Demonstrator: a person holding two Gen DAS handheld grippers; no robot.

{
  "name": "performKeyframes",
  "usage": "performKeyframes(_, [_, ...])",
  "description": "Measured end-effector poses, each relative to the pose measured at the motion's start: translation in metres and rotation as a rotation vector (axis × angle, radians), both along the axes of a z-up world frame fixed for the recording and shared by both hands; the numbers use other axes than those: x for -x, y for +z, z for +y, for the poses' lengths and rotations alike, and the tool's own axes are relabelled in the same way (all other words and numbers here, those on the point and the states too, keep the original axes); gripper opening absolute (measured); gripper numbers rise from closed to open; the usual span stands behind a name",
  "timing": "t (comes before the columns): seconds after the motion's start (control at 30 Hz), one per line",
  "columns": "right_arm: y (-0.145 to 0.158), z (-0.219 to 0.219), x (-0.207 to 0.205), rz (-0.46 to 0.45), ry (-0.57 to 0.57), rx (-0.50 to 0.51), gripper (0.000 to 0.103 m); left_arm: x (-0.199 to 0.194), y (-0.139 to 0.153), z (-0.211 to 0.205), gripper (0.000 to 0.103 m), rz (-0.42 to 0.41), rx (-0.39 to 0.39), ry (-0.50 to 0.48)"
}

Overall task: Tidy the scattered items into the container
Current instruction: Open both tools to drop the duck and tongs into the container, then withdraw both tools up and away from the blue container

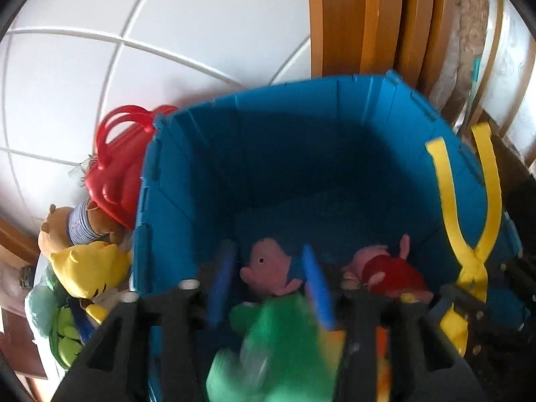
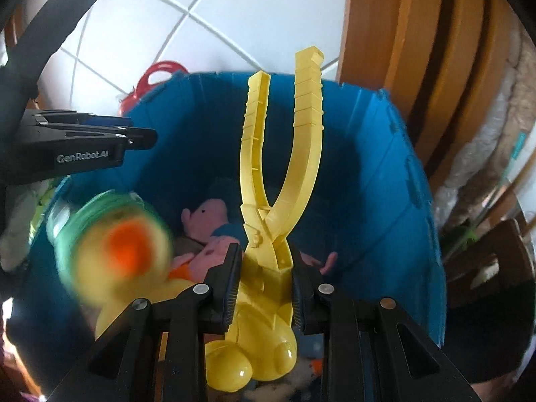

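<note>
1. Currently the blue container (image 1: pixel 335 154) stands open on a white tiled floor (image 1: pixel 100 50). Inside lie a pink plush pig in a blue top (image 1: pixel 268 268) and a pink plush pig in a red dress (image 1: pixel 388 271).
2. Outside its left wall sit a red plastic basket (image 1: pixel 117 167), a brown plush bear in a striped shirt (image 1: pixel 77 224) and a yellow plush toy (image 1: pixel 87 268).
3. Right gripper (image 2: pixel 264 288): jaws clamped on the yellow snowball tongs (image 2: pixel 278 174), just below the hinge. Long axis runs upright in the right wrist view, the two handle arms spread upward over the container and the rounded scoop end toward the camera.
4. Left gripper (image 1: pixel 268 284): blue-padded jaws stand apart over the container, nothing between them. A blurred green and yellow duck toy (image 2: pixel 114 244) is in mid-air beneath this gripper, within the container's opening.
5. Writing: "GenRobot.AI" is legible on the left gripper's side in the right wrist view.
</note>
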State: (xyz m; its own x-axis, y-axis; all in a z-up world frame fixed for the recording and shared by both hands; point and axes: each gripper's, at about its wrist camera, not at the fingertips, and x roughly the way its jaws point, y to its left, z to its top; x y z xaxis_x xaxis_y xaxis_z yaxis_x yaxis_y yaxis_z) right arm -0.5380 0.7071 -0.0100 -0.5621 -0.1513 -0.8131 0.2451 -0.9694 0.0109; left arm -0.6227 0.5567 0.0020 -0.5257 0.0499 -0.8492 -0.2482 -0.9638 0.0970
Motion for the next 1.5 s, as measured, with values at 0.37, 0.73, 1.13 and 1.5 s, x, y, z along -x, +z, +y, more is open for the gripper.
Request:
performKeyframes(0.37, [-0.023, -0.003, 0.06, -0.075, -0.012, 0.009, 0.041, 0.024, -0.034, -0.013, 0.075, -0.085, 0.01, 0.025])
performKeyframes(0.73, [-0.053, -0.05, 0.017, -0.281, 0.18, -0.043, 0.058, -0.024, -0.007, -0.047, 0.075, -0.038, -0.021, 0.02])
performKeyframes(1.13, [-0.16, -0.088, -0.003, -0.633, 0.261, -0.093, 0.058, -0.034, -0.007, -0.082, 0.075, -0.033, -0.085, 0.04])
performKeyframes(1.5, [-0.116, -0.07, 0.015, -0.384, 0.115, -0.053, 0.064, -0.025, -0.008, -0.064, 0.078, -0.034, -0.084, 0.005])
